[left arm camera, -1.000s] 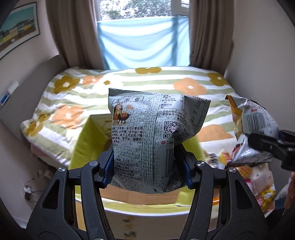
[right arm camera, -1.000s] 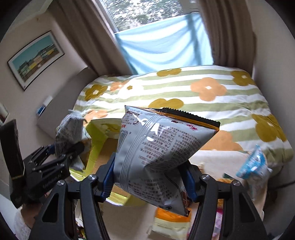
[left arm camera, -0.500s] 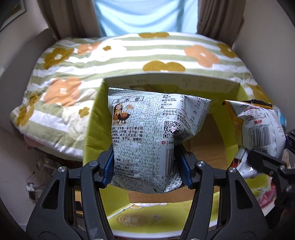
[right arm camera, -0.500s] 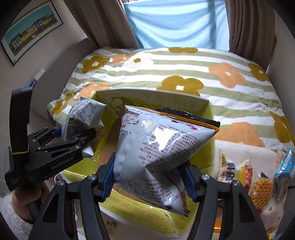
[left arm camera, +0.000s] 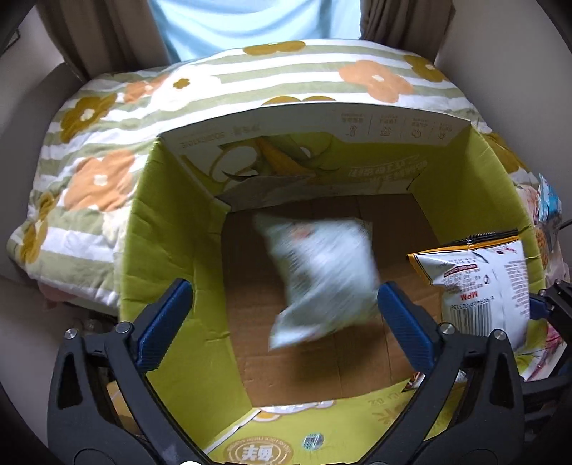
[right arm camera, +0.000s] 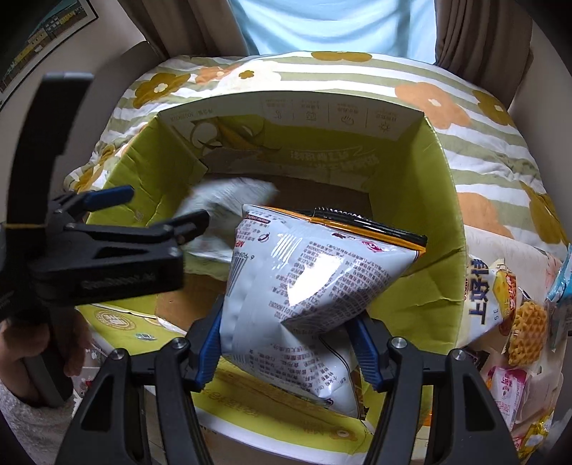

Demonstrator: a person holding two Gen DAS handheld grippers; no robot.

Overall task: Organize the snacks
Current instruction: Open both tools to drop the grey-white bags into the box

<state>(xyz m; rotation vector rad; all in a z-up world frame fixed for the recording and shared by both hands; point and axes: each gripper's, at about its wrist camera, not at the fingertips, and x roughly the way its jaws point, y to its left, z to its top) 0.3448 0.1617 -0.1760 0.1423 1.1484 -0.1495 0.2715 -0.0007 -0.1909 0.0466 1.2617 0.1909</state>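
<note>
Behind everything, a bed with a green-striped, flower-printed quilt (left arm camera: 107, 171) is filling the background, and brown curtains (right arm camera: 186, 32) are framing a pale blue sheet hung over the window. At the far left of the right wrist view, a framed picture (right arm camera: 43, 39) is hanging on the wall.

Nearer, a large yellow-green cardboard box (left arm camera: 168, 229) is standing open against the bed, its brown floor showing. Over it, the left gripper (left arm camera: 282, 304) is pointing steeply down; its jaws have just been opening and are now standing wide apart, with the blue pads (left arm camera: 164, 322) pressing on nothing. Between and beyond them, a pale green snack bag (left arm camera: 321, 279) is appearing heavily blurred inside the box, free of both pads; whether it is touching the box floor cannot be told. In the right wrist view the same bag (right arm camera: 228, 204) is showing as a pale smear in the far left corner of the box, just past the left gripper's fingertips, and a hand (right arm camera: 21, 336) is gripping that tool's handle at the left edge.

Further right, the right gripper (right arm camera: 289, 343) is clamping a silver chip bag (right arm camera: 307, 286) with an orange and black top seam, the blue pads denting its sides, and it is hanging over the right part of the box opening.

At the far right, outside the box, loose snack packets (right arm camera: 514, 314) are lying in a pile, among them one showing a waffle.
</note>
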